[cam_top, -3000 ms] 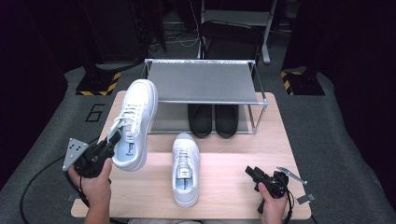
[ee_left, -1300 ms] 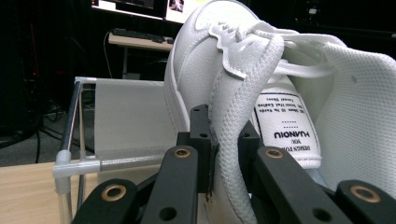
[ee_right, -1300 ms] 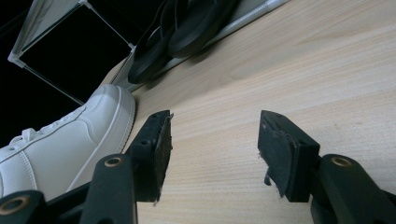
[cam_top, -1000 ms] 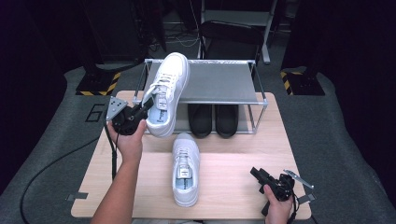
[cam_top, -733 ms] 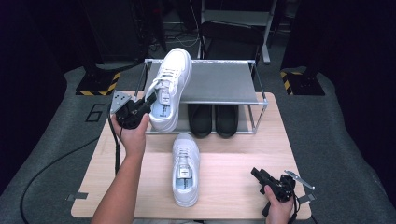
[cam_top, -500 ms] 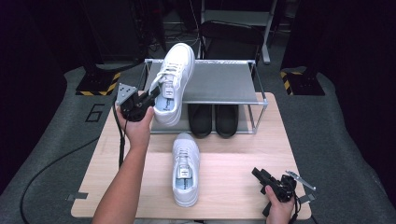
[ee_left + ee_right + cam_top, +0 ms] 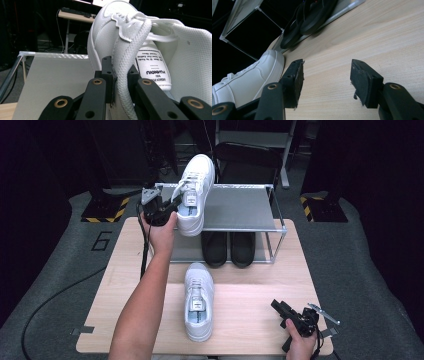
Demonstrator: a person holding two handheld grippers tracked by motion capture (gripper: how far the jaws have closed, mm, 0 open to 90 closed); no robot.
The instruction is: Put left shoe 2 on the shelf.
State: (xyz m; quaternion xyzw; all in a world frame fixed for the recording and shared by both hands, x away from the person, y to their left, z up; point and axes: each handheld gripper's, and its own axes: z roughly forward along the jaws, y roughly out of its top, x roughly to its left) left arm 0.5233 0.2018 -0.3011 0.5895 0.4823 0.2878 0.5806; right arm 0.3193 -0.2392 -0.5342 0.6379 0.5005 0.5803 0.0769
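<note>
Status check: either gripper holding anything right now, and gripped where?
Left gripper is shut on the white sneaker, pinching its collar edge beside the tongue. Right gripper is open over the table, holding nothing.

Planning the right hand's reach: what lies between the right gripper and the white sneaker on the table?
Bare wood tabletop separates the right gripper from the sneaker, as the right gripper view shows.

On the light wooden table (image 7: 250,290), the grey metal shoe rack (image 7: 235,210) stands at twelve o'clock, black shoes (image 7: 228,249) under its shelf; one white leather sneaker (image 7: 198,301) lies at six, another white lace-up sneaker (image 7: 195,195) over the shelf's left end.
</note>
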